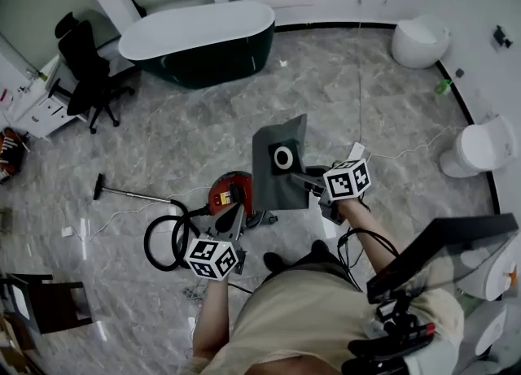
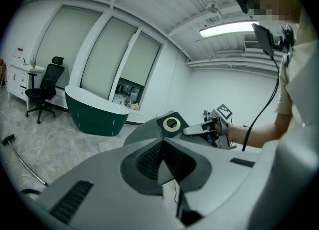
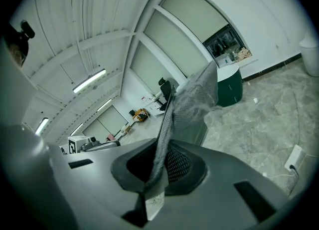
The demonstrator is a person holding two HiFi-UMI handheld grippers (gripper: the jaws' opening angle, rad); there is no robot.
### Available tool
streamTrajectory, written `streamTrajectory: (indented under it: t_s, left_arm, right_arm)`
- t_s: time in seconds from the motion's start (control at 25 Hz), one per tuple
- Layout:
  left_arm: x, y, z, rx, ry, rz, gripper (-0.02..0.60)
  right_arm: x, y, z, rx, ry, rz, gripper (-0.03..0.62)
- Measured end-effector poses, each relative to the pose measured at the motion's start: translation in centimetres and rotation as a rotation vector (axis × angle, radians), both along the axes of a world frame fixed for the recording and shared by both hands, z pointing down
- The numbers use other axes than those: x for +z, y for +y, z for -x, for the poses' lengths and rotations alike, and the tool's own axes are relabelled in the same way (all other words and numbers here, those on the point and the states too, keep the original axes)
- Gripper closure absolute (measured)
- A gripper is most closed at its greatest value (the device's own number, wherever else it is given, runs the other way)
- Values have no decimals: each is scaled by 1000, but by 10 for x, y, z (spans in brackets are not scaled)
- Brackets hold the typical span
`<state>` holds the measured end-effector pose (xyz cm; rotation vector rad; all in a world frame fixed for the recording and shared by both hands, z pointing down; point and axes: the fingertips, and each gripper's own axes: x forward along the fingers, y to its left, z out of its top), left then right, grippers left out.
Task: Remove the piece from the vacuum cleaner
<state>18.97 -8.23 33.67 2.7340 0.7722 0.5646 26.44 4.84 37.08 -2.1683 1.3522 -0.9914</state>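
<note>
Gripping dust bag (image 1: 269, 188) — right tongs (image 1: 298, 176)

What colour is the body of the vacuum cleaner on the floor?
The vacuum cleaner is red and black; head view shows it best.

Open floor (image 1: 187, 129) lies beyond the vacuum cleaner (image 1: 230, 194), up to the bathtub (image 1: 199, 40). Its hose (image 1: 155, 243) blocks the left, a grey bag (image 1: 279, 162) the right.

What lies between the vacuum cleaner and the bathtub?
Only bare marble floor separates the vacuum cleaner from the bathtub, as the head view shows.
</note>
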Motion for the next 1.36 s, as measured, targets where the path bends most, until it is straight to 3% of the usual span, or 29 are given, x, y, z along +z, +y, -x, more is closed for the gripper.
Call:
streamTrajectory:
  t_s: [0.16,0.32,0.52,0.68,0.8,0.96,1.12,1.36]
  left_arm:
    - [-25,14,-9,-57,35,59,578]
    - [-43,49,-6,-118,100,12,578]
    - [-53,95,12,-120,101,-22,578]
    - [-61,131,25,-114,96,-92,578]
    - [-60,111,35,-153,81,-153,578]
    - [-58,82,55,-231,99,-143,578]
    - [-59,64,77,-256,138,-155,578]
    - [-81,55,122,-151,200,14,578]
  right_arm:
    - [-20,18,4,-39,34,-22,576]
    - [-19,63,12,-75,25,-28,576]
    - [-15,105,24,-116,16,-5,576]
    - [-12,145,26,-124,-5,5,576]
    - [-9,138,29,-158,2,29,576]
    - [-9,122,47,-231,54,30,576]
    - [-10,108,64,-254,64,35,576]
    - [-19,60,112,-290,90,68,576]
